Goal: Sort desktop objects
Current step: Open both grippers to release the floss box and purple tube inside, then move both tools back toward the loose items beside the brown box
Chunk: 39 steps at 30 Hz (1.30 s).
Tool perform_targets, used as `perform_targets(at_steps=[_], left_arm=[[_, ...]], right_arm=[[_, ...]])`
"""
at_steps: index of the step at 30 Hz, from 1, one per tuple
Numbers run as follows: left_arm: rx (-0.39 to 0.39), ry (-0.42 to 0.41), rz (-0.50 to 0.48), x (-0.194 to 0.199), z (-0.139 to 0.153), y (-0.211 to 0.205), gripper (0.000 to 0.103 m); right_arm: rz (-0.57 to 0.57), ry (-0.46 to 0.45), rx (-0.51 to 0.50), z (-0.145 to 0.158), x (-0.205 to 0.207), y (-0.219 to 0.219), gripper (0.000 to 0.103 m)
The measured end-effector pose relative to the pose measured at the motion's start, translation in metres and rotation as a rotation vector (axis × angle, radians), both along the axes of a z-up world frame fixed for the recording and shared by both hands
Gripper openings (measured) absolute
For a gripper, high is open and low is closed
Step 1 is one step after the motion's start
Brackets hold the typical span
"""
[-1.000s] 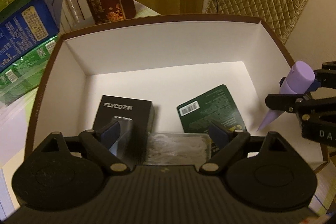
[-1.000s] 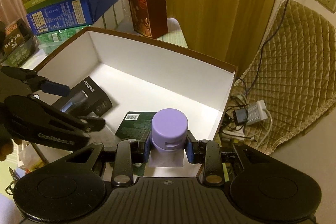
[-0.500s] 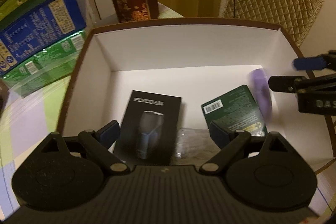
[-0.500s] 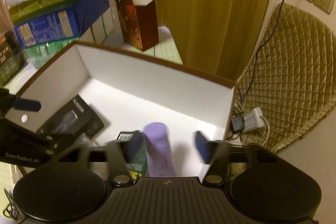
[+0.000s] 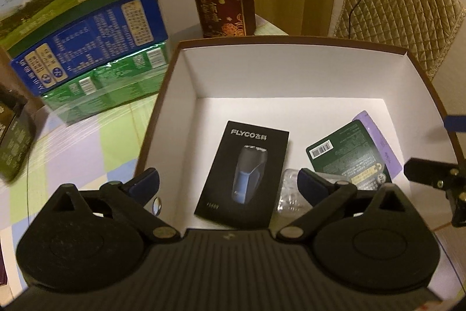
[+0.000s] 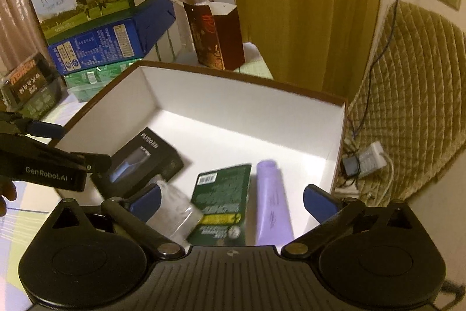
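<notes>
A white-lined brown box holds a black FLYCO shaver pack, a green card pack, a clear plastic piece and a purple tube lying flat by the right wall. My left gripper is open and empty above the box's near left edge. My right gripper is open and empty above the tube.
Stacked milk cartons stand left of the box. A dark red gift bag stands behind it. A quilted cushion and a power strip lie right of the box.
My right gripper opened and dropped the purple tube, which now lies flat in the box. My left gripper moved left and back. Both rose a little.
</notes>
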State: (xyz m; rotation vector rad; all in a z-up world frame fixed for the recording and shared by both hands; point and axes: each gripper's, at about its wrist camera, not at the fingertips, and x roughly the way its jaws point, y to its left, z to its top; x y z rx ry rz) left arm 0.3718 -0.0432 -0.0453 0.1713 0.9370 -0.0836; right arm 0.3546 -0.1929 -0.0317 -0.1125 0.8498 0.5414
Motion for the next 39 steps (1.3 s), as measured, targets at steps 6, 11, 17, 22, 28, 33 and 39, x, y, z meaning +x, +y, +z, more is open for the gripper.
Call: perform_targets(at_steps=[6,11,17,22,28,33,39], left_arm=[[-0.016,-0.033,0.021,-0.023,0.015,0.01,0.102],[-0.036,-0.055,0.043,-0.041,0.028,0.018,0.102],[-0.041,-0.08,0.048,-0.067,0.038,0.023,0.102],[-0.045,-0.08,0.048,-0.089,0.039,0.026,0.102],[-0.045,-0.087,0.061,-0.115,0.042,0.03,0.102],[-0.05,-0.076,0.081,-0.133,0.041,0.036,0.102],[-0.065,-0.07,0.067,-0.156,0.04,0.042,0.102]], right_arm=[[-0.022,0.027,0.033,0.006,-0.023,-0.006,0.101],[-0.028,0.026,0.036,0.011,-0.04,-0.006,0.101],[-0.034,0.025,0.03,0.017,-0.059,-0.005,0.101],[-0.034,0.013,0.017,0.02,-0.076,-0.003,0.101],[-0.036,0.007,0.027,0.022,-0.096,-0.002,0.101],[-0.038,0.03,0.043,0.021,-0.113,-0.002,0.101],[-0.02,0.068,0.052,0.02,-0.131,0.0,0.101]])
